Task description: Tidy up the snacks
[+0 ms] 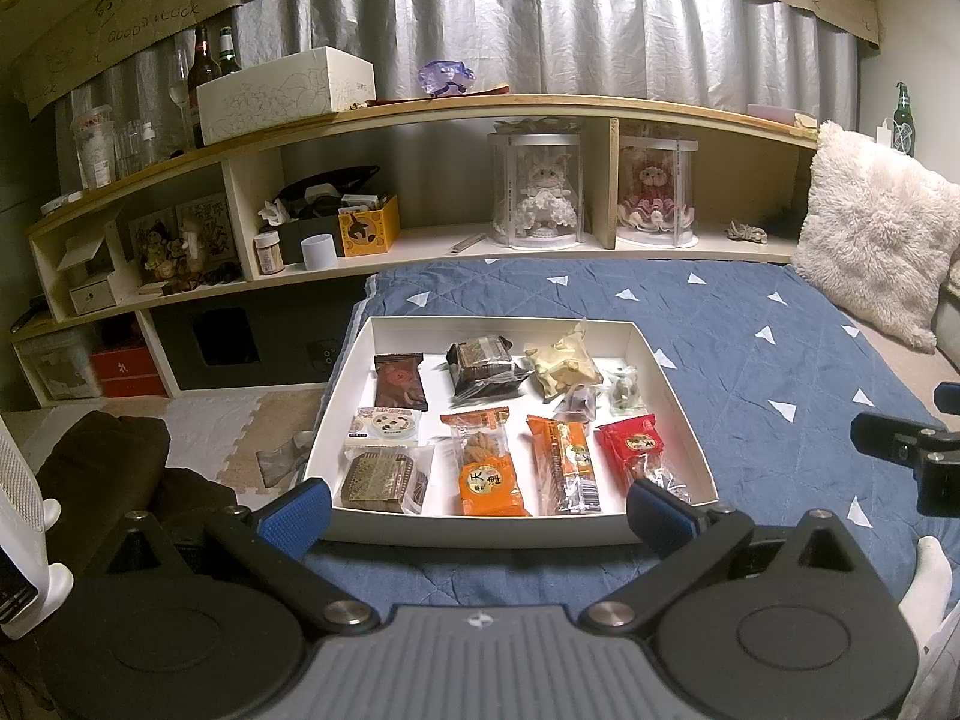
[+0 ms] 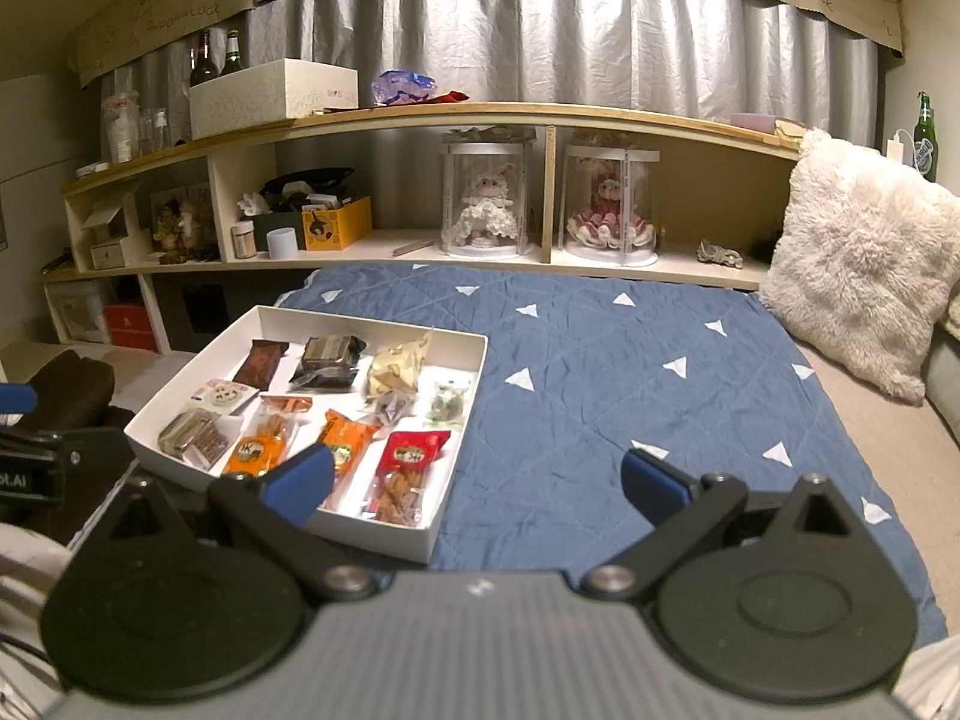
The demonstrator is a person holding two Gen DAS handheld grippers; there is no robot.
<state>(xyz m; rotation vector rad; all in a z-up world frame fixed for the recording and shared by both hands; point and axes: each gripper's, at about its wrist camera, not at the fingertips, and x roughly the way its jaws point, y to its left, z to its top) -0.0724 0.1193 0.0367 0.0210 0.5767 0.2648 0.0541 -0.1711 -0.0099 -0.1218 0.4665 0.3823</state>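
A shallow white box point(image 1: 672, 396) lies on the blue quilt and holds several wrapped snacks in rows. They include a brown packet point(image 1: 399, 381), a dark cake pack point(image 1: 485, 363), an orange pack point(image 1: 489, 468), an orange bar point(image 1: 564, 462) and a red pack point(image 1: 639, 450). My left gripper point(image 1: 480, 519) is open and empty, just in front of the box's near wall. In the right wrist view the box point(image 2: 468, 396) sits at the left. My right gripper point(image 2: 477, 483) is open and empty, over the box's near right corner and the quilt.
The blue quilt point(image 2: 600, 372) with white triangles covers the bed. A fluffy white pillow point(image 2: 864, 276) lies at the right. A long wooden shelf point(image 1: 480, 105) with boxes, bottles and two doll cases runs behind. The floor and a dark bundle point(image 1: 102, 456) lie left of the bed.
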